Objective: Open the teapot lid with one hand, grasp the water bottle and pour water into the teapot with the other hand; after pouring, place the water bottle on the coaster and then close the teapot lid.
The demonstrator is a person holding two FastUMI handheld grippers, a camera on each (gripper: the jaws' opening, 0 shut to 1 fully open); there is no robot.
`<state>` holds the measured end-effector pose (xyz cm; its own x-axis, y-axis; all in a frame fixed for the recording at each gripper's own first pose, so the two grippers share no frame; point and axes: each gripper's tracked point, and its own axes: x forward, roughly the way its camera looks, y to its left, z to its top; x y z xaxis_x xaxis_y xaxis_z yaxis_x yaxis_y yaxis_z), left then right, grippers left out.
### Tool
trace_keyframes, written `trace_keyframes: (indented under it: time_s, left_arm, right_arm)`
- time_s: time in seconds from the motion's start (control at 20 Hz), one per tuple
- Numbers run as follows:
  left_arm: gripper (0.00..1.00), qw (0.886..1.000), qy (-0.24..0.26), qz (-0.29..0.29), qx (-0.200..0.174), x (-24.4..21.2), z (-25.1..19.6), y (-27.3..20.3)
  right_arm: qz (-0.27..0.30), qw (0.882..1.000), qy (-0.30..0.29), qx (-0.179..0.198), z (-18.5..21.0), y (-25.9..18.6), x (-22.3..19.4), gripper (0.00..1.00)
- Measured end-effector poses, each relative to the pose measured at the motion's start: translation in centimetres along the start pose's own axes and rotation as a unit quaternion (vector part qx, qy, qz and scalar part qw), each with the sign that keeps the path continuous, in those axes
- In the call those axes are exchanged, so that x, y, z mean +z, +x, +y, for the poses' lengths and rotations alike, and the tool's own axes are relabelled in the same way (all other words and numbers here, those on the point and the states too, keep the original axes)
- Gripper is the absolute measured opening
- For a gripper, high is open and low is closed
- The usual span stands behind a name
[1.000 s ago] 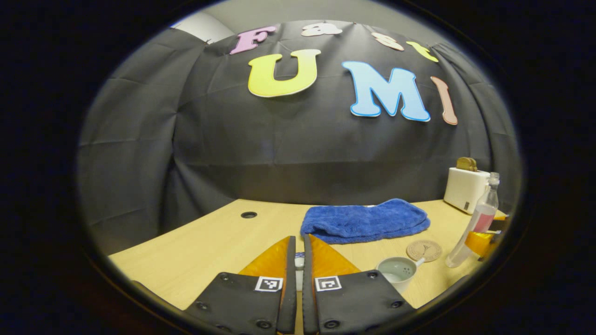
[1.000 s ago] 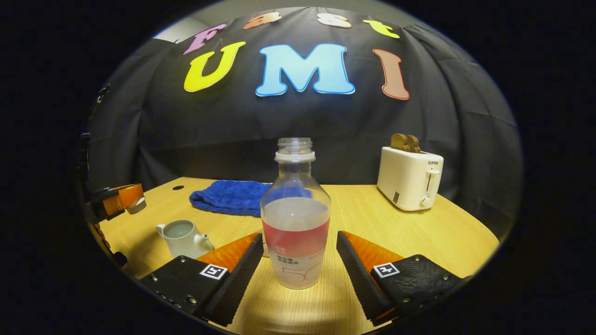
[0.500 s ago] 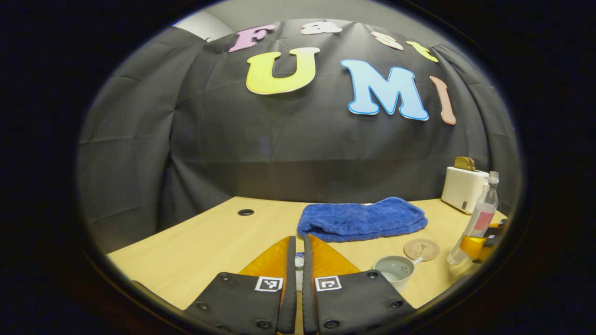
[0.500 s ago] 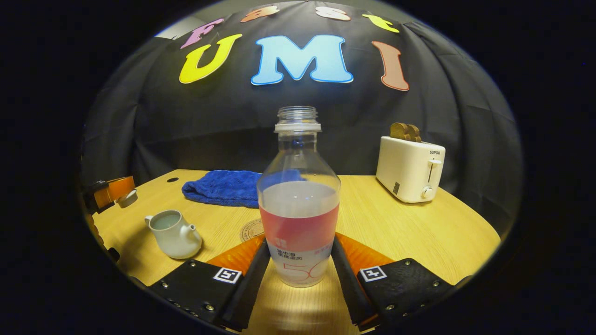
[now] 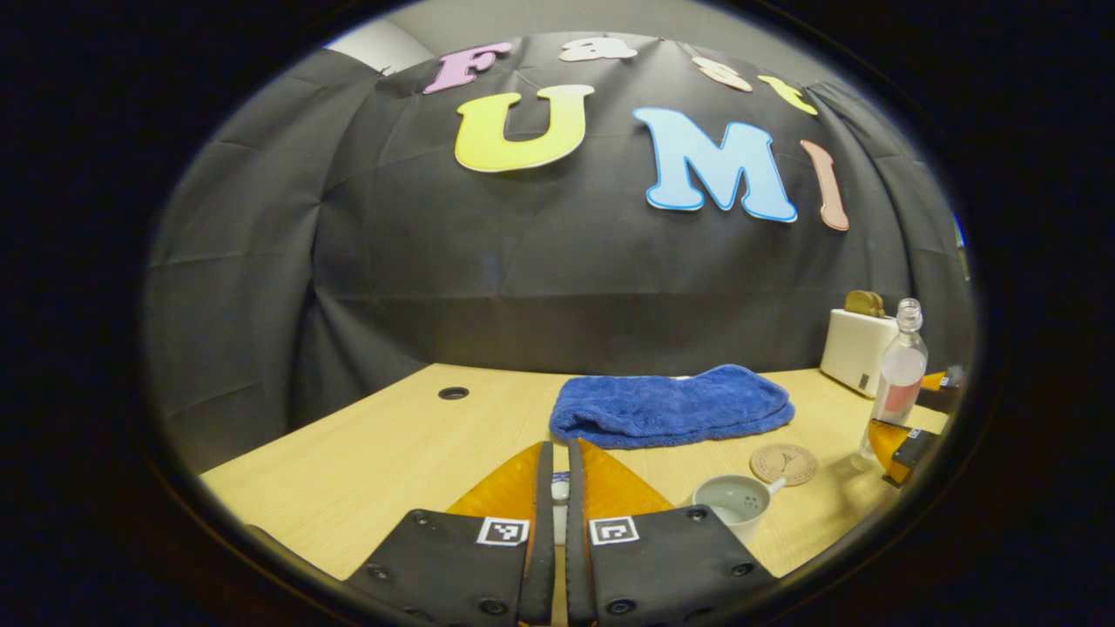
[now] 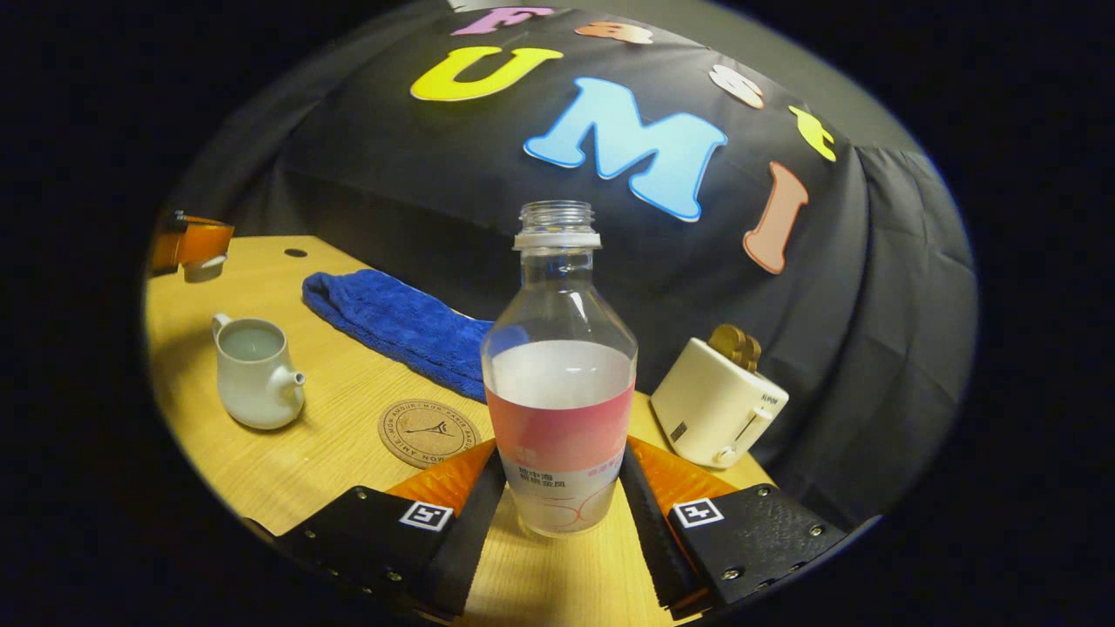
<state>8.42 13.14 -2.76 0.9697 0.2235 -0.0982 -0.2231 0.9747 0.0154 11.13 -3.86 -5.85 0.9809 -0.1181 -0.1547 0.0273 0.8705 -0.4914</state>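
Observation:
My left gripper (image 5: 557, 448) is shut on the small white teapot lid (image 5: 559, 493), held above the table. The white teapot (image 5: 736, 505) stands open just to its right, with liquid inside; in the right gripper view the teapot (image 6: 253, 370) is at the left. My right gripper (image 6: 562, 496) is shut on the clear water bottle (image 6: 559, 383), uncapped, about half full, with a pink label. The round coaster (image 6: 429, 431) lies between teapot and bottle. The left gripper view has the bottle (image 5: 897, 383) at the far right and the coaster (image 5: 784, 463) beside the teapot.
A folded blue towel (image 5: 671, 407) lies behind the teapot and coaster. A white toaster (image 6: 719, 401) with bread in it stands at the back right. A cable hole (image 5: 453, 393) is in the tabletop at the far left.
My right gripper closed on the water bottle, then rolled and shifted with it, so its view now tilts. The left gripper kept hold of the lid and barely moved.

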Motion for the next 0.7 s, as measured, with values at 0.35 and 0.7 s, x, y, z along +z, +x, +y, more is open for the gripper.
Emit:
trace_keyframes:
  time_s: [0.35, 0.7]
  left_arm:
    - [0.12, 1.000, -0.004, 0.000, 0.005, 0.1, 0.7, -0.1]
    - [0.12, 1.000, -0.006, 0.004, 0.004, 0.0, 0.7, 0.1]
  right_arm:
    - [-0.029, 0.991, -0.129, -0.009, 1.3, 0.6, 2.1, 0.77]
    - [-0.068, 0.962, -0.265, -0.025, 1.6, 1.0, 4.2, 0.77]
